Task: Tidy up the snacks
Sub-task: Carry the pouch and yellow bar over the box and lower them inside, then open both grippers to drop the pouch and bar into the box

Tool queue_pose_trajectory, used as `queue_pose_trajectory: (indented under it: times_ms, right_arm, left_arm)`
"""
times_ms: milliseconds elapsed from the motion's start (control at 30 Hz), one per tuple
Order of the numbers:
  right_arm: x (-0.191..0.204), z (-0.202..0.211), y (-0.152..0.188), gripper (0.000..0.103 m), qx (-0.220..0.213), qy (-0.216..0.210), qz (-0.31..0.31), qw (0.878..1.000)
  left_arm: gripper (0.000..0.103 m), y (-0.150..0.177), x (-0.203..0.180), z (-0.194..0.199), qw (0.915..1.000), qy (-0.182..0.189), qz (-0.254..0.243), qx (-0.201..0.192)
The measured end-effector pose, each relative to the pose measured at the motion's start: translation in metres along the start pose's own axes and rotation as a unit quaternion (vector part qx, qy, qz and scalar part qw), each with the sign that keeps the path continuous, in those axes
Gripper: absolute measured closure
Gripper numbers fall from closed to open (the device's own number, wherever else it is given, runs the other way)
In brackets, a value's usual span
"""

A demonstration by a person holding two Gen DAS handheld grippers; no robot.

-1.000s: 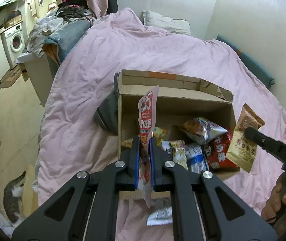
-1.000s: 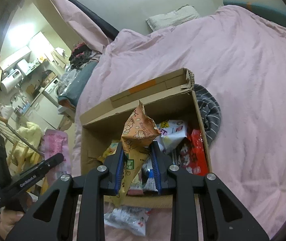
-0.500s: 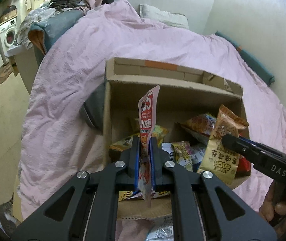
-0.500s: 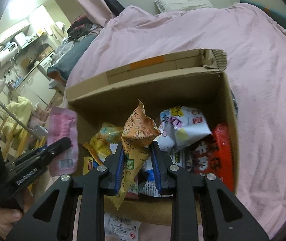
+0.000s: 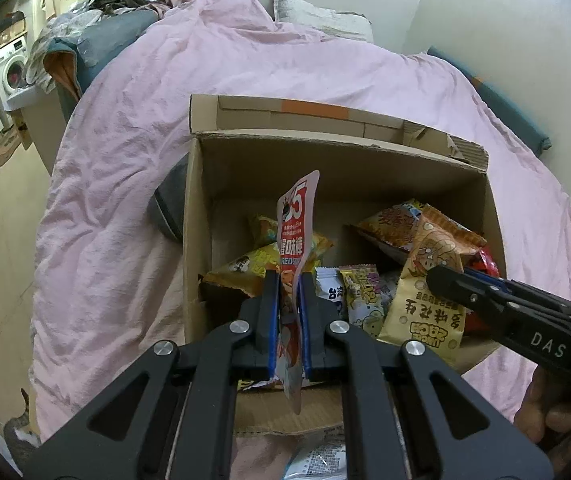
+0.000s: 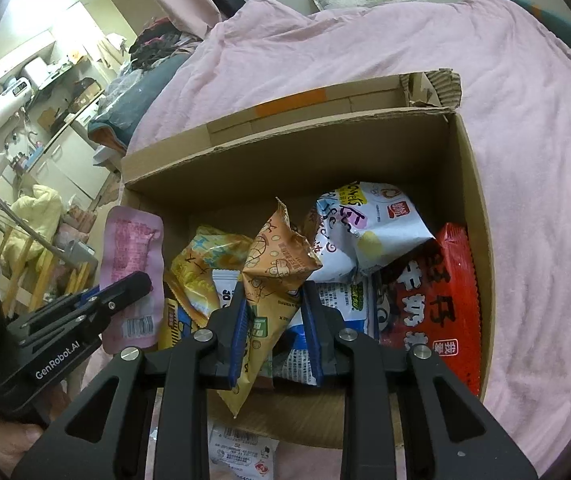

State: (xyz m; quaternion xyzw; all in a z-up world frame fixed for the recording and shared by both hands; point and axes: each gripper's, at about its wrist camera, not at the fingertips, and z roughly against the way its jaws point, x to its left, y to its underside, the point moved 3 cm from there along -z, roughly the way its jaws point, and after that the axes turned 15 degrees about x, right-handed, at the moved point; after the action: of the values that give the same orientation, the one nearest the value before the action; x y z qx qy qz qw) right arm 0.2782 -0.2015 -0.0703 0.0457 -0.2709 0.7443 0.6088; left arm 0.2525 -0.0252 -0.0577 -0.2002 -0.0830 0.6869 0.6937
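Note:
An open cardboard box [image 5: 197, 208] [image 6: 473, 168] sits on a pink bed and holds several snack packets. My left gripper [image 5: 288, 280] is shut on a flat pink-and-red snack pouch [image 5: 296, 232], held upright over the box's front left; its pink back shows in the right wrist view [image 6: 131, 256]. My right gripper [image 6: 273, 292] is shut on an orange-yellow snack bag [image 6: 275, 264], held over the box's front; it shows in the left wrist view [image 5: 429, 288] at the box's right side.
A white packet [image 6: 241, 452] lies on the bed in front of the box. A grey cloth [image 5: 171, 204] lies by the box's left wall. A pillow [image 5: 321, 20] is at the bed's head. Clothes pile and washing machine [image 5: 11, 70] stand left.
Both grippers have moved forward over the box with their snacks still held. The orange-yellow bag has come from the box's outer right to above its inside.

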Motion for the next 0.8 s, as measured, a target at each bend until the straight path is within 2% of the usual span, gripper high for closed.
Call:
queue_pose_trajectory:
  times_ms: [367, 400, 433, 467, 500, 533, 567, 633, 800]
  right_arm:
    - [-0.007, 0.01, 0.0, 0.073, -0.019, -0.028, -0.014, 0.999]
    - [-0.007, 0.012, 0.0, 0.073, -0.022, -0.033, -0.017, 0.999]
    - [-0.008, 0.013, 0.0, 0.072, -0.025, -0.036, -0.018, 0.999]
    - [-0.008, 0.015, 0.0, 0.07, -0.028, -0.034, -0.019, 0.999]
    - [-0.008, 0.016, 0.0, 0.067, -0.031, -0.033, -0.019, 0.999]
    - [-0.009, 0.017, 0.0, 0.053, -0.035, -0.036, -0.021, 0.999]
    - [-0.011, 0.02, 0.0, 0.036, -0.04, -0.045, -0.025, 0.998]
    - [-0.012, 0.025, 0.001, 0.026, -0.052, -0.049, -0.03, 0.997]
    - [-0.016, 0.023, 0.0, 0.026, -0.044, -0.05, -0.04, 0.997]
  left_arm:
    - [0.094, 0.001, -0.006, 0.01, 0.9996, -0.013, -0.015, -0.021]
    - [0.091, 0.001, -0.006, 0.011, 0.9996, -0.012, -0.013, -0.022]
    - [0.075, 0.001, -0.007, 0.012, 0.9996, -0.011, -0.012, -0.023]
    - [0.052, 0.002, -0.008, 0.013, 0.9996, -0.011, -0.012, -0.024]
    - [0.041, 0.002, -0.008, 0.015, 0.9995, -0.012, -0.011, -0.028]
    - [0.03, 0.002, -0.008, 0.018, 0.9992, -0.014, -0.009, -0.036]
    - [0.027, 0.002, -0.008, 0.02, 0.9989, -0.015, -0.006, -0.045]
    - [0.025, 0.0, -0.008, 0.023, 0.9984, -0.018, -0.007, -0.052]
    - [0.025, -0.001, -0.003, 0.023, 0.9983, -0.026, 0.001, -0.052]
